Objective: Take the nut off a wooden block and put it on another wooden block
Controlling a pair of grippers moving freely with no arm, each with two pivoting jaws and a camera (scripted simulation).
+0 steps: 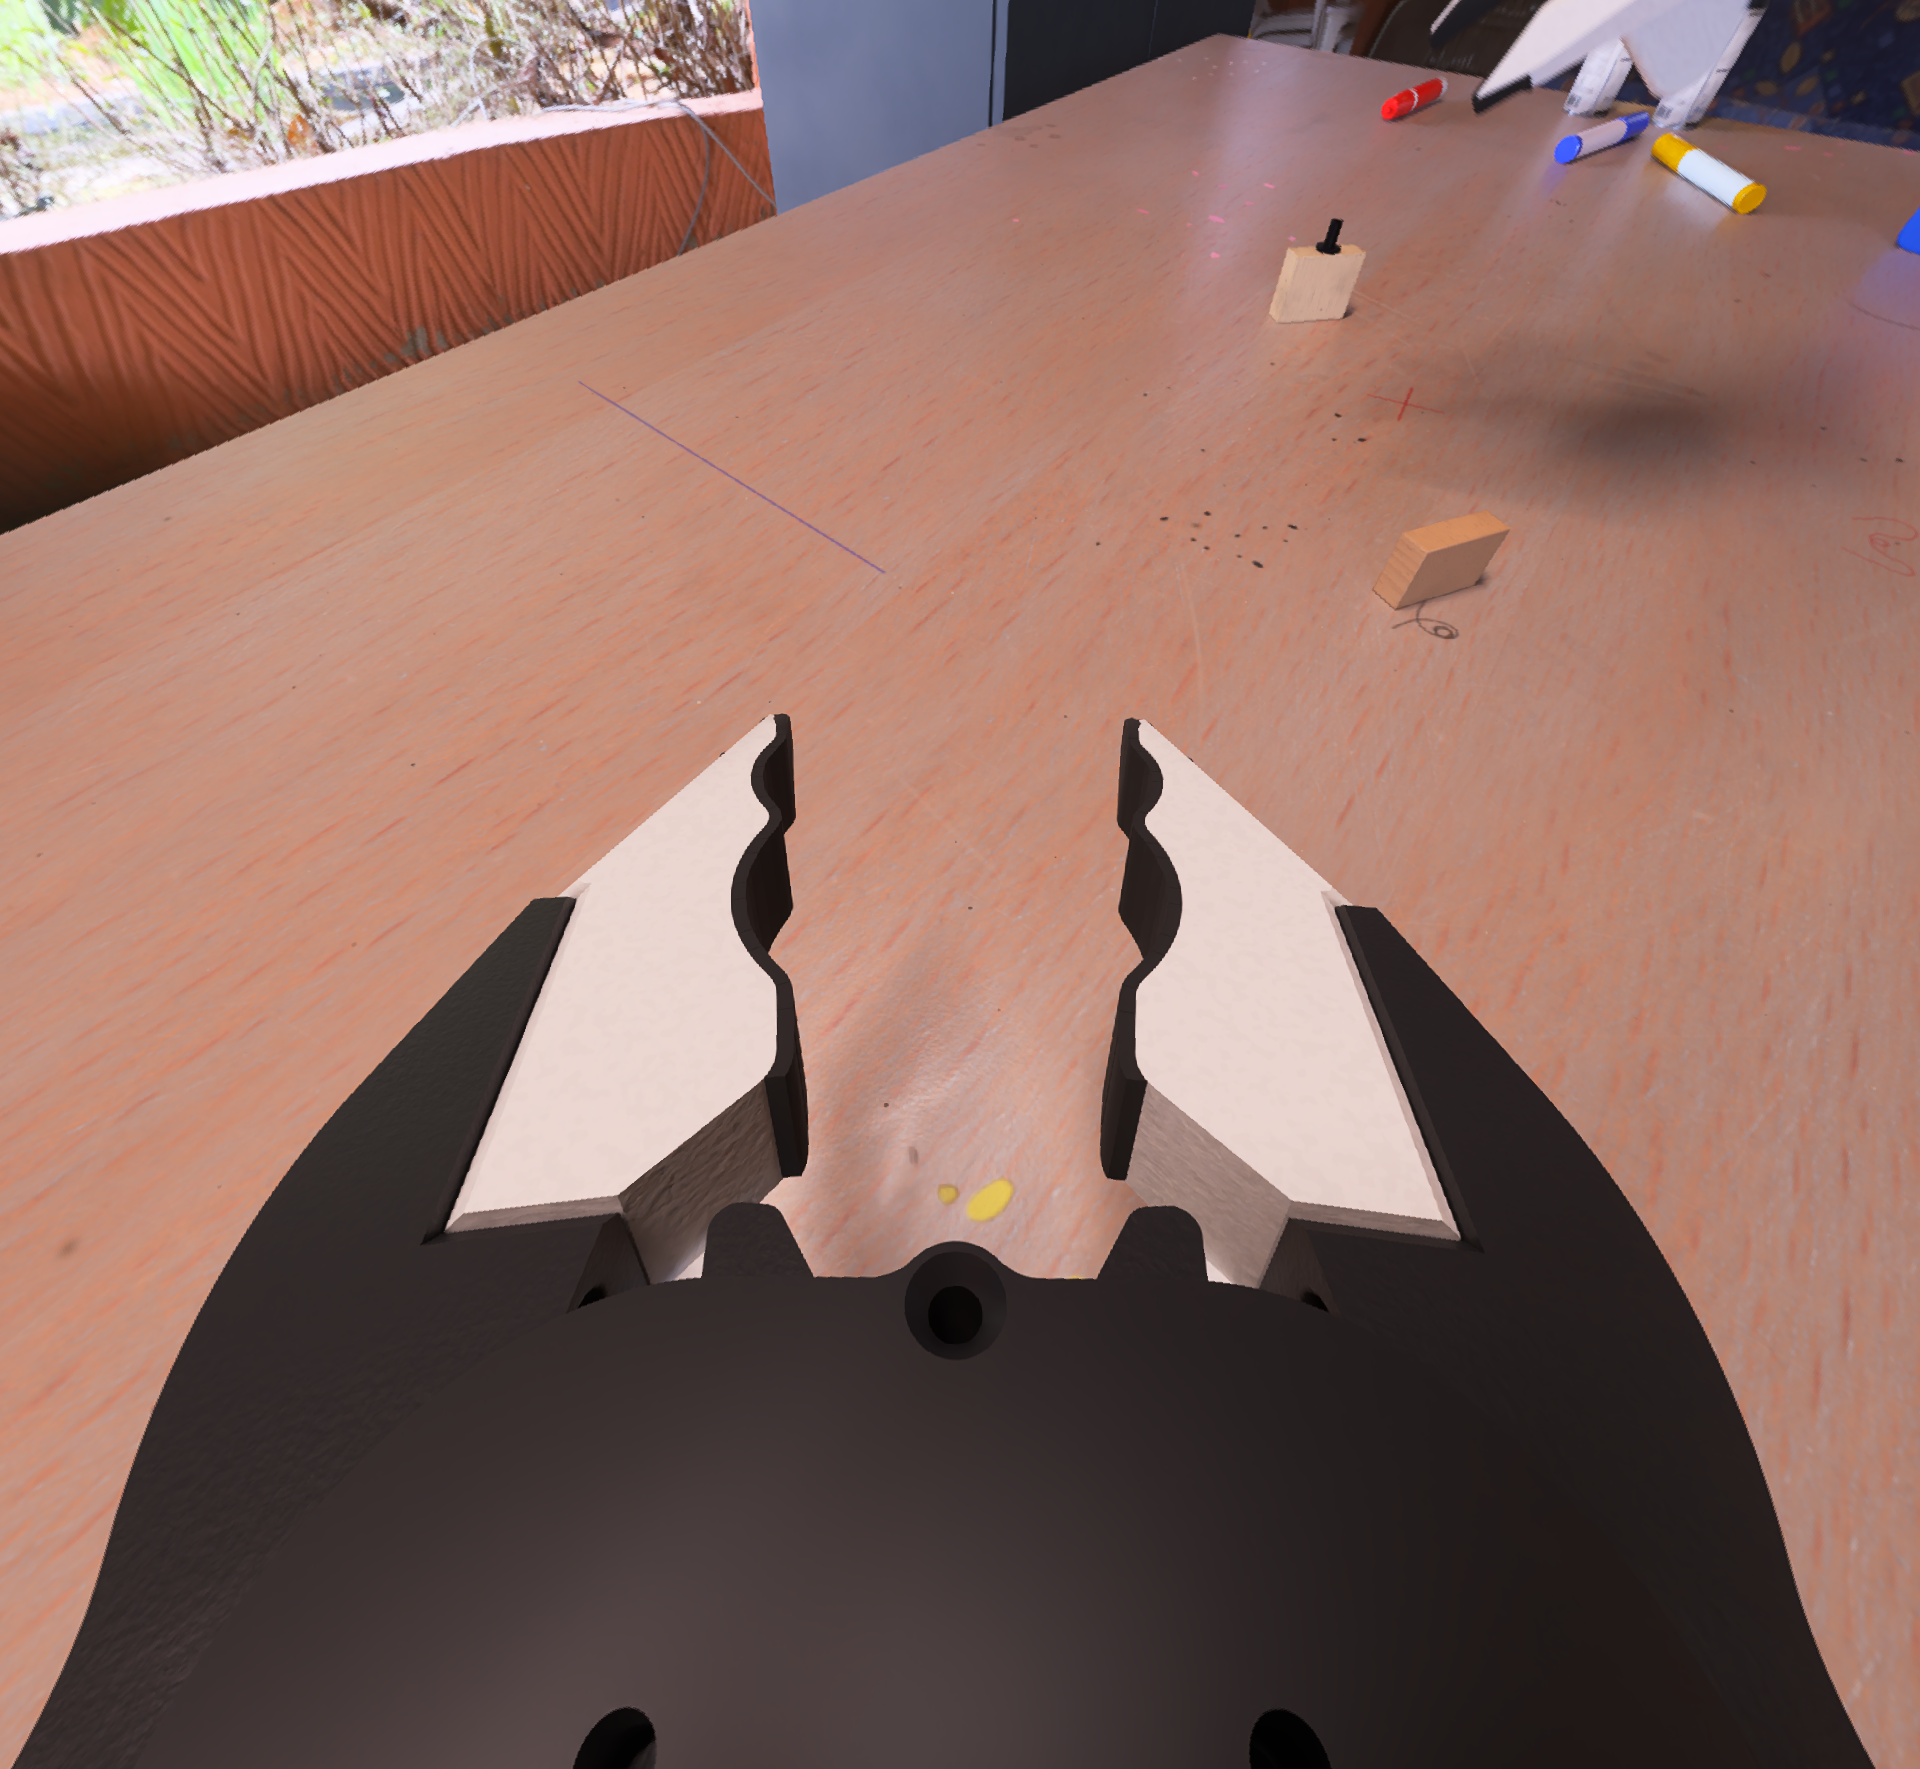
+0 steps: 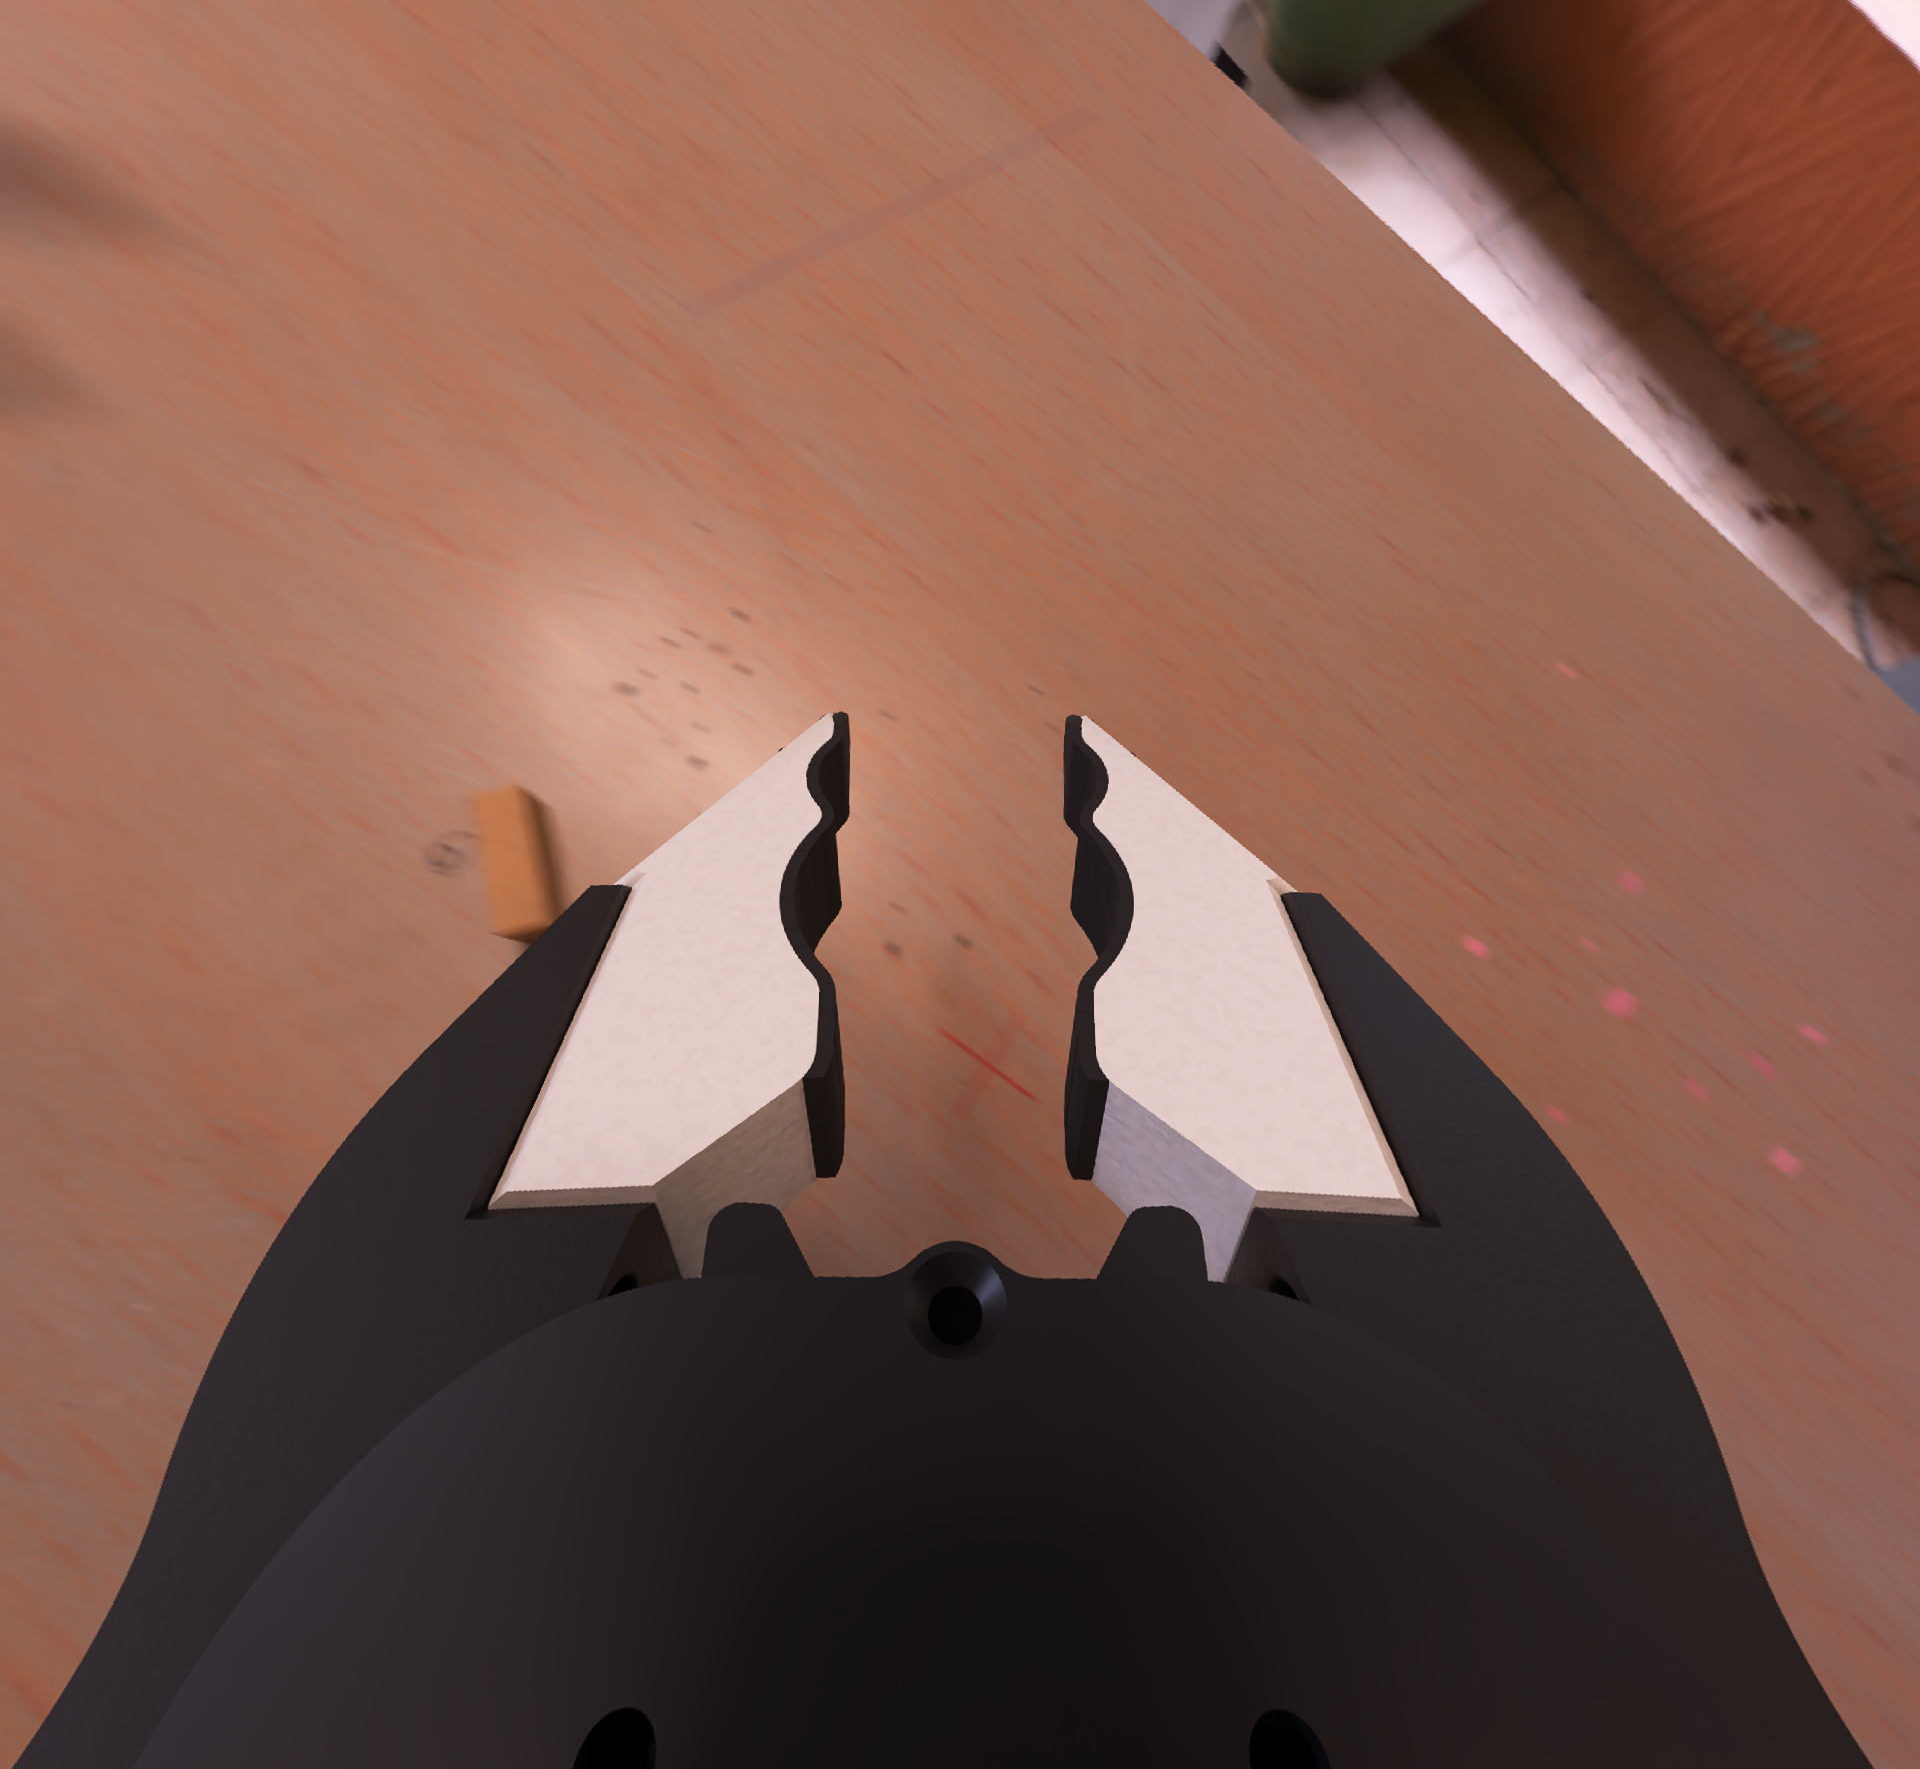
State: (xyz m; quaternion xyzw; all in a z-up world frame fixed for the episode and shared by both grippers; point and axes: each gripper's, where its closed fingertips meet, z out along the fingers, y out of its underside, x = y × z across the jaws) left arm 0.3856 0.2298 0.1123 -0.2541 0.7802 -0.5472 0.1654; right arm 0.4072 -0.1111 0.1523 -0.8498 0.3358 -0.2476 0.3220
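Tabletop (image 1: 520, 732) of reddish wood takes up most of the room's middle, scribbled and spotted. Left gripper (image 1: 956, 722) hovers low over bare wood, fingers apart and empty; right gripper (image 2: 956, 717) hangs higher near the far markers, likewise apart and empty. Pale wooden block (image 1: 1314, 285) stands well beyond both, darker wooden block (image 1: 1439, 561) lying tilted nearer. Smallest is the black nut (image 1: 1331, 236), perched upright on the pale block. It looks light, hard and likely slick; I'd pinch its narrow stem from the sides, gently, lest the block tip.
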